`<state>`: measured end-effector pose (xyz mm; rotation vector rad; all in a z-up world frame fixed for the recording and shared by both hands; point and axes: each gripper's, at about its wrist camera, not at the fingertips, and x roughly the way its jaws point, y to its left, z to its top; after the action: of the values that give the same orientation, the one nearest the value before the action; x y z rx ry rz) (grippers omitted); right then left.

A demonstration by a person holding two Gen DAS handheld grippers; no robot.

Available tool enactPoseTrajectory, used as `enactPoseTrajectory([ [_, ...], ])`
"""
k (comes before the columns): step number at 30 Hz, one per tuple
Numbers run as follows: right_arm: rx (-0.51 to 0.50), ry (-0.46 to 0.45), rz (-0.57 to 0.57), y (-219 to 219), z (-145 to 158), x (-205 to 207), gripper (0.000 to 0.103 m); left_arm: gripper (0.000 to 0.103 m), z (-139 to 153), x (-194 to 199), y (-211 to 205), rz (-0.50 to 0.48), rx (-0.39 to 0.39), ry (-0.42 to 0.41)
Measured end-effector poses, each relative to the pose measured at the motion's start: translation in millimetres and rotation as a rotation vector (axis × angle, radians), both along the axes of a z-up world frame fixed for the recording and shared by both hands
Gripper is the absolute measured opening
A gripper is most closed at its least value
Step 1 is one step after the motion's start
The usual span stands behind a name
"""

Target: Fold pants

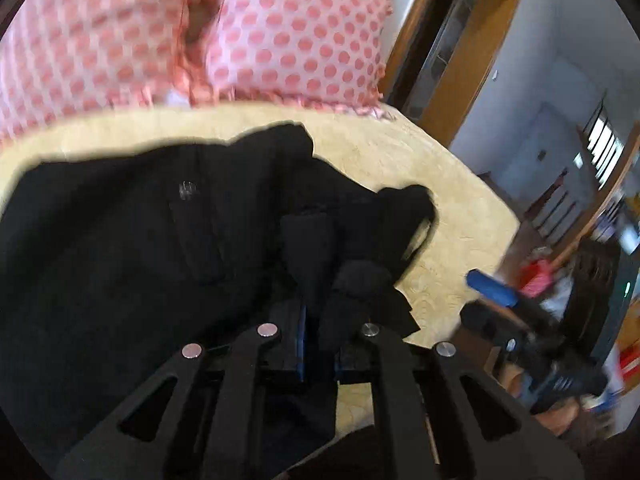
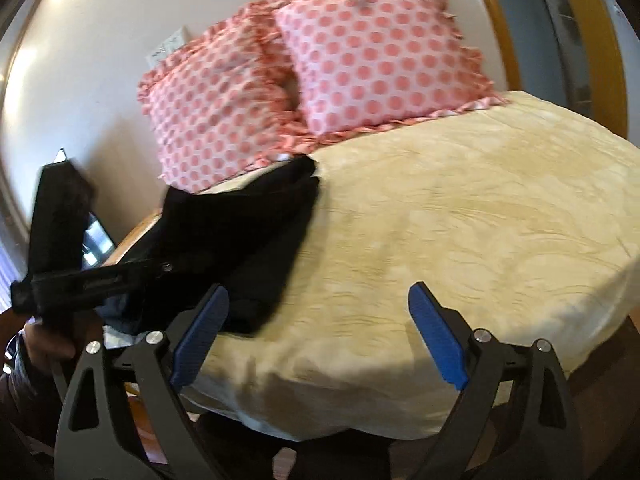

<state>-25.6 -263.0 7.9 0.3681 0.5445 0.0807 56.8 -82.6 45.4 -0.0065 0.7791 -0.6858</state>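
Observation:
Black pants (image 1: 120, 240) lie bunched on a cream bedspread (image 1: 400, 152). My left gripper (image 1: 320, 300) is shut on a fold of the black fabric, which hides its fingertips. In the right wrist view the pants (image 2: 248, 232) lie at the bed's left side, with the left gripper's body (image 2: 80, 276) over them. My right gripper (image 2: 320, 332) is open and empty, with blue pads (image 2: 436, 340) wide apart, above the bed's near edge, to the right of the pants. It also shows in the left wrist view (image 1: 496, 284) at the right.
Two pink polka-dot pillows (image 2: 360, 52) lean against the wall at the head of the bed. The bedspread (image 2: 480, 220) stretches to the right of the pants. A wooden door frame (image 1: 460, 60) and cluttered room lie beyond the bed's right edge.

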Motion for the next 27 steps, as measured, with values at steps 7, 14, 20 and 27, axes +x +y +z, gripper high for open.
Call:
enactPoseTrajectory([
  [7,0.121,-0.13,0.039,-15.9,42.1,14.2,0.091,0.012,-1.3,-25.0,-8.1,-0.023,0.114,-0.056],
  [14,0.143,-0.115,0.299,32.9,75.5,71.1,0.091,0.097,37.7,-48.0,49.7,-0.003,-0.116,-0.059],
  [20,0.037,0.135,0.364,86.0,31.0,119.9,0.093,0.098,21.4,6.3,118.2,0.306,-0.102,-0.036],
  [27,-0.03,0.15,0.343,81.2,42.6,114.9,0.093,0.097,4.7,35.9,139.5,0.264,-0.132,0.092],
])
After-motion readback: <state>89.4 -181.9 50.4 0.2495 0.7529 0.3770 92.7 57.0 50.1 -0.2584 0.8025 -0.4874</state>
